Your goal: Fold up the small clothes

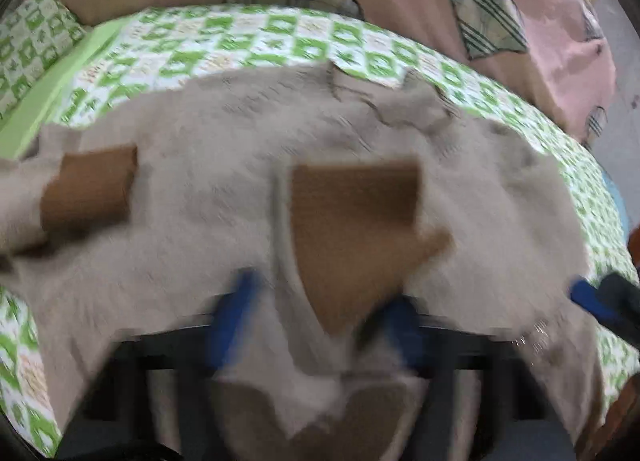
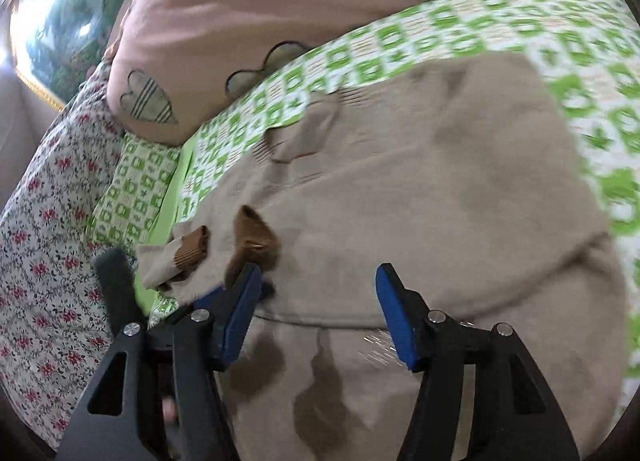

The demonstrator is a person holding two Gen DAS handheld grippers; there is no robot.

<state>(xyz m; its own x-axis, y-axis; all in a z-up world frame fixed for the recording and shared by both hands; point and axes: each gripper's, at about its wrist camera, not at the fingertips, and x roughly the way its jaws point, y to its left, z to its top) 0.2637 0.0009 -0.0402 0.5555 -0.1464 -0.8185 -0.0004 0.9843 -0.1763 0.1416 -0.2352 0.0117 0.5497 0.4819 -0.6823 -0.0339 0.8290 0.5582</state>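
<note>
Fleece, soft and beige: a small fuzzy garment [image 2: 420,189] with ribbed brown cuffs [image 2: 194,247] lies spread across the green-and-white checked bedsheet [image 2: 440,25], its surface matted and slightly blotched. Behind it sits a plump pink pillow [image 2: 248,17] with plaid heart patches, and a floral cotton cloth [image 2: 48,229] lies beside it. The left gripper [image 1: 316,325], blurred, has its blue-padded jaws narrowed around a fold of the beige fabric near a brown ribbed panel [image 1: 356,213]; whether the pads press it I cannot tell. The right gripper [image 2: 318,313] stands open over the garment, pads clear.
</note>
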